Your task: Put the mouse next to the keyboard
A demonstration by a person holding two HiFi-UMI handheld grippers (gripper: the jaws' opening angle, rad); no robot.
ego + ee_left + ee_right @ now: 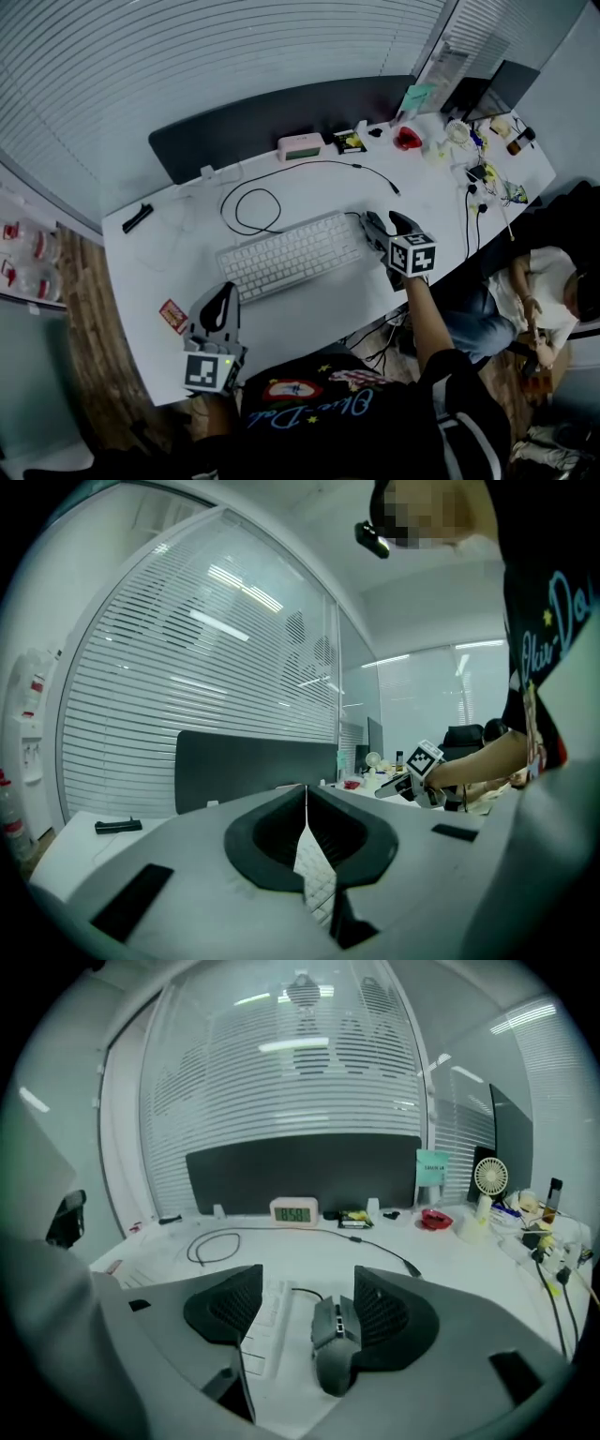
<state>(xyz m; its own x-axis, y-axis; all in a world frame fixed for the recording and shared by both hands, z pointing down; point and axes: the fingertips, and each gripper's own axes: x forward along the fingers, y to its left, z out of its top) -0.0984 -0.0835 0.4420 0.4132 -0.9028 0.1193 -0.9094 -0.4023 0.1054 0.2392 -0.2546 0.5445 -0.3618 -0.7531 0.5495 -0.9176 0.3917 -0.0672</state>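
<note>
A white keyboard [291, 255] lies in the middle of the white desk [309, 314]. In the right gripper view a dark grey mouse [333, 1335] sits on the desk just right of the keyboard [262, 1309]. My right gripper [307, 1288] is open around the mouse. The mouse lies close against the right jaw, with a wide gap to the left jaw. In the head view the right gripper [373, 228] covers most of the mouse. My left gripper [225, 292] is shut on nothing near the desk's front edge. Between its jaws [306, 794] a strip of the keyboard [314, 878] shows.
A black cable [248, 208] loops behind the keyboard. A white clock [300, 146], a red bowl [406, 139] and small clutter line the dark partition [272, 122]. A red card [172, 315] lies front left. A seated person [534, 291] is off the desk's right end.
</note>
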